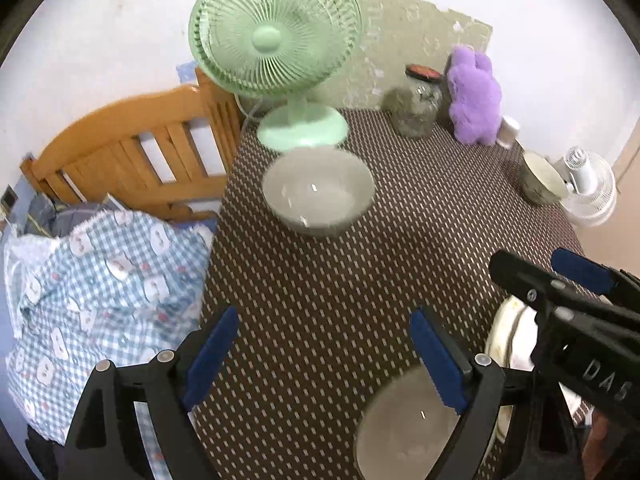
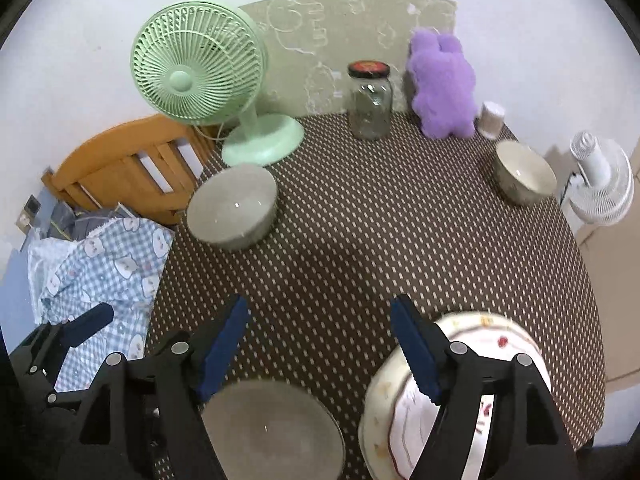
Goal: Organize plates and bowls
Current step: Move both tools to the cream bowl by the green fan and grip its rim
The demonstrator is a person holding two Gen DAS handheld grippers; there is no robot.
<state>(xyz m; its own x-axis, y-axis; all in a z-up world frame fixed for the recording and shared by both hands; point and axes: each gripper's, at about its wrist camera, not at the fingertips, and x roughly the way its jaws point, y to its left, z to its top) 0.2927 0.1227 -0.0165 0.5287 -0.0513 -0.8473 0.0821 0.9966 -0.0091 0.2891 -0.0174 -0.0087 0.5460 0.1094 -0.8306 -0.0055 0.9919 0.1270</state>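
Observation:
A grey bowl [image 1: 320,192] [image 2: 232,206] stands in front of the green fan. A second grey bowl [image 1: 408,428] [image 2: 272,432] sits at the near edge. A white patterned plate [image 2: 468,400] [image 1: 508,332] lies to its right. A small cream bowl [image 2: 524,178] [image 1: 542,178] stands at the far right. My left gripper [image 1: 324,360] is open and empty, above the table near the near grey bowl. My right gripper [image 2: 320,352] is open and empty, between the near grey bowl and the plate; it also shows in the left wrist view [image 1: 560,276].
A green fan [image 2: 200,68], a glass jar [image 2: 370,100], a purple plush [image 2: 442,84] and a small cup [image 2: 491,119] line the back of the brown dotted tablecloth [image 2: 360,240]. A wooden bed frame [image 1: 132,148] and checked bedding [image 1: 92,300] lie left. A white fan [image 2: 600,184] stands right.

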